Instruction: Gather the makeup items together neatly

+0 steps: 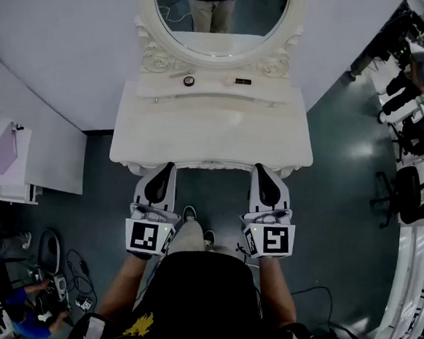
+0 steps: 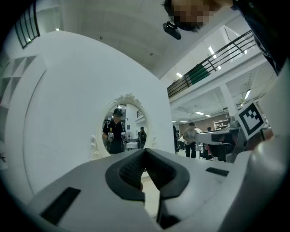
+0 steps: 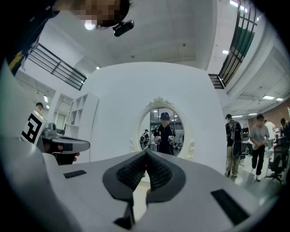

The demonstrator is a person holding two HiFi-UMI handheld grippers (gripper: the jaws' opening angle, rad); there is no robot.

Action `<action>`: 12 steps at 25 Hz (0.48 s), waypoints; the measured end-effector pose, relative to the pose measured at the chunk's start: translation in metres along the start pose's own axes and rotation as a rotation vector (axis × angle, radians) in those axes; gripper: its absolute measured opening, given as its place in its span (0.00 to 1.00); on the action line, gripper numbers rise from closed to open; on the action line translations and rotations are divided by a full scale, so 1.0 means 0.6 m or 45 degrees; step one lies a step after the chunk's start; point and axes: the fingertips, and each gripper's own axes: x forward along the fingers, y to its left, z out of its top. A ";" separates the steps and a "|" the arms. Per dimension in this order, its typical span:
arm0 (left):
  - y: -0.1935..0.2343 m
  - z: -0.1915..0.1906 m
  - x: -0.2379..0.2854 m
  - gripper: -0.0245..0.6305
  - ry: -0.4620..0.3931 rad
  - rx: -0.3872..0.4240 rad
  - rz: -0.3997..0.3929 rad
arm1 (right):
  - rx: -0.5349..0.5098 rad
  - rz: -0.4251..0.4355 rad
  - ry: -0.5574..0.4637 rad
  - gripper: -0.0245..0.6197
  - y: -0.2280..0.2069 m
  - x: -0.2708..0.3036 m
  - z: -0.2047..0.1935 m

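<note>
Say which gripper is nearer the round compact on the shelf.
Left. The left gripper is nearly straight in front of the compact; the right gripper is off to its right.

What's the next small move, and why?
Probably advance the right gripper toward the shelf, opening its fingers. Both it and the left gripper are shut, empty, at the table's front edge; the round compact and small black item lie apart there.

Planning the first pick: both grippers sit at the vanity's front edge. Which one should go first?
Right, probably. The small black item lies apart from the round compact, on the right gripper's side. Both grippers are shut and empty, and the left gripper is equally far back.
</note>
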 end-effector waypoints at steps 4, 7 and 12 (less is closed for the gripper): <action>-0.008 0.018 -0.029 0.05 -0.061 0.005 0.002 | -0.020 -0.023 -0.036 0.06 0.006 -0.018 0.003; -0.002 0.009 -0.059 0.06 -0.062 -0.019 0.018 | 0.011 0.001 -0.013 0.06 0.035 -0.034 -0.005; -0.020 0.021 -0.058 0.06 -0.106 -0.011 0.013 | 0.078 0.057 -0.029 0.06 0.048 -0.040 0.016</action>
